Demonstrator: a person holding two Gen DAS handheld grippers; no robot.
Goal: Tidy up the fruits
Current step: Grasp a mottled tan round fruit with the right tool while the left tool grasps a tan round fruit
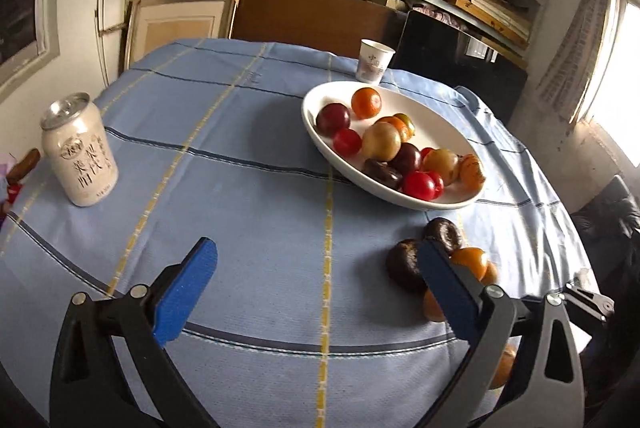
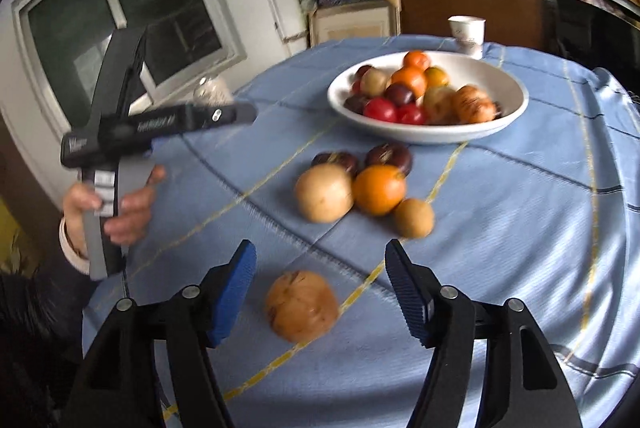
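Two gripper sets agape and empty, left gripper [image 1: 316, 268], right gripper [image 2: 320, 268], can [image 1: 79, 149] in left view only

Bowl at the back, loose fruit up front

On the tablecloth [image 1: 256, 164], the bowl [image 2: 516, 108] holds a heap of fruit, cup [image 2: 467, 30] just behind it; five loose fruits [image 2: 378, 190] cluster before the bowl, one more fruit [image 2: 302, 306] nearer still, can [image 1: 80, 152] far left

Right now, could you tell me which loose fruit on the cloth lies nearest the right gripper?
The tan fruit lying alone just ahead of the right gripper; the other loose fruits sit clustered farther off, toward the white bowl.
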